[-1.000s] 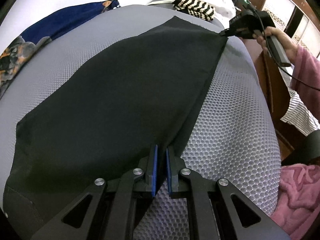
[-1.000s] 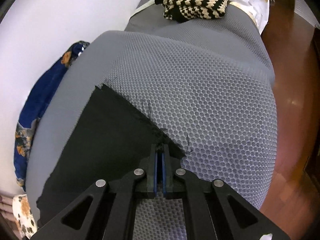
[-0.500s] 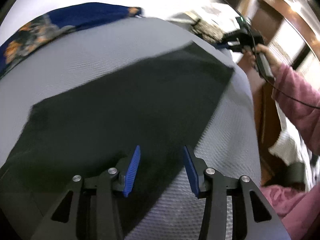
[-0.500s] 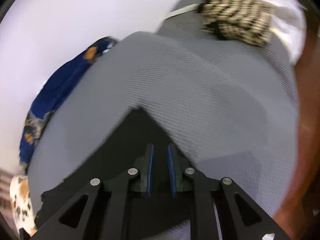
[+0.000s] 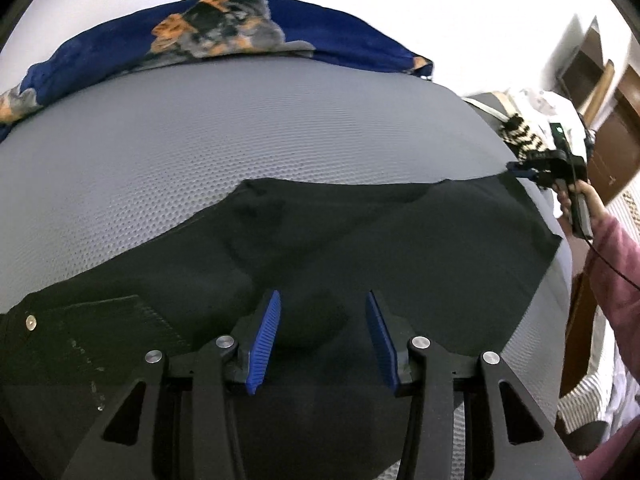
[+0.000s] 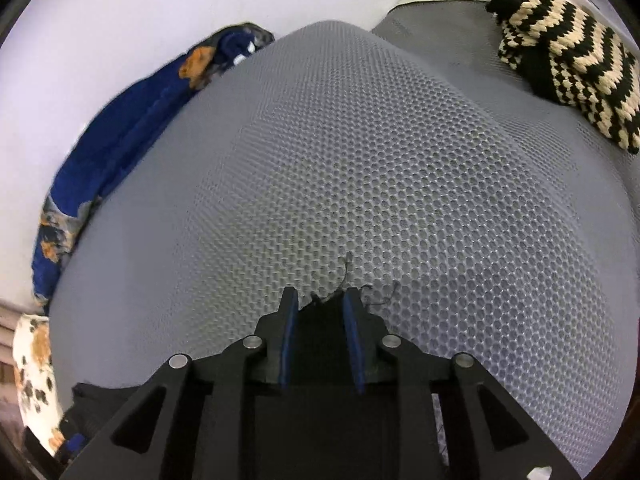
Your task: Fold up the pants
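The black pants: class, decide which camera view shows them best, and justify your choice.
The left wrist view. There the black pants spread across the grey mesh mattress, with button, pocket and leg in sight. The right wrist view shows only a frayed corner between the opening jaws of the right gripper.

Black pants (image 5: 360, 248) spread on grey mesh mattress (image 5: 240, 140), left gripper (image 5: 323, 336) open above, pads apart.

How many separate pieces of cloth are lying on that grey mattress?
3 that I can see: the black pants spread in front, a blue patterned cloth along the far edge by the wall, and a black-and-cream striped knit at the far corner. Others may be hidden.
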{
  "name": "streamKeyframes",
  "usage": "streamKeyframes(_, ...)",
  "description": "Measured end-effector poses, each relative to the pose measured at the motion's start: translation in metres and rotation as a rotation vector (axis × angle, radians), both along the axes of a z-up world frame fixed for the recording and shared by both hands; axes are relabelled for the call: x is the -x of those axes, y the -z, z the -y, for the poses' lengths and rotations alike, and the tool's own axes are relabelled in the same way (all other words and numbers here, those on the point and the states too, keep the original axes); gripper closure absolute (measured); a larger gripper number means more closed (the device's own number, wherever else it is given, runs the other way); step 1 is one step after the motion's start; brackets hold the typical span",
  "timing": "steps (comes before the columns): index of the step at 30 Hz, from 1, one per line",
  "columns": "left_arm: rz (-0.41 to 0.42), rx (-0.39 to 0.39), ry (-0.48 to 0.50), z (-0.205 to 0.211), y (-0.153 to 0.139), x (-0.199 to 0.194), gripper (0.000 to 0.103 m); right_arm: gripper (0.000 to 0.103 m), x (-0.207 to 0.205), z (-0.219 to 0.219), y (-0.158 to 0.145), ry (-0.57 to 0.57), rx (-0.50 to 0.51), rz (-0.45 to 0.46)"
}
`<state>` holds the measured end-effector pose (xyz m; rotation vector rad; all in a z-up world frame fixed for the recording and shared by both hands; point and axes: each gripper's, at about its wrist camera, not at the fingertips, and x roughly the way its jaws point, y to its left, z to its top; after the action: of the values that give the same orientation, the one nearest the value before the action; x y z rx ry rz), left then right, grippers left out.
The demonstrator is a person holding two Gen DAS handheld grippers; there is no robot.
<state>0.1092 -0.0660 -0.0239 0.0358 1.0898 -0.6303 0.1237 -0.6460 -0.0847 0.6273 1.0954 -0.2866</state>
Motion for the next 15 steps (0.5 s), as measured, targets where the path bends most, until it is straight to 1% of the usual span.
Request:
streamKeyframes(3, 0.000, -0.006, -0.016, -0.003, 0.002, 0.000, 0.057, 0.079, 0.002, -0.003, -0.001, -0.025, -0.010, 0.016)
streamKeyframes(4, 0.000, -0.010, -0.021, -0.003, 0.002, -0.001, 0.057, 0.085, 0.002, -0.004, -0.001, -0.032, -0.011, 0.018)
streamKeyframes(5, 0.001, -0.013, -0.023, -0.003, 0.002, -0.001, 0.057, 0.087, 0.004, -0.006, -0.002, -0.040, -0.002, 0.019)
streamKeyframes(6, 0.002, -0.015, -0.024, 0.000, 0.003, -0.002, 0.057, 0.090, 0.005, -0.010, -0.003, -0.055, 0.022, 0.017)
streamKeyframes(7, 0.004, -0.017, -0.026, 0.001, 0.003, -0.003, 0.057, 0.097, 0.006, -0.013, -0.004, -0.062, 0.045, 0.021)
streamKeyframes(9, 0.010, -0.024, -0.029, 0.001, 0.003, -0.003, 0.057, 0.101, 0.014, -0.018, -0.010, -0.057, 0.086, 0.039)
streamKeyframes(12, 0.016, -0.029, -0.036, 0.000, 0.003, -0.003, 0.057, 0.102, 0.025, -0.019, -0.026, -0.007, 0.149, 0.096)
streamKeyframes(13, 0.017, -0.030, -0.041, -0.002, 0.005, -0.002, 0.057, 0.102, 0.028, -0.018, -0.028, 0.012, 0.154, 0.105)
streamKeyframes(15, 0.013, -0.039, -0.047, -0.004, 0.009, -0.002, 0.057, 0.103, 0.027, -0.015, -0.023, 0.026, 0.152, 0.093)
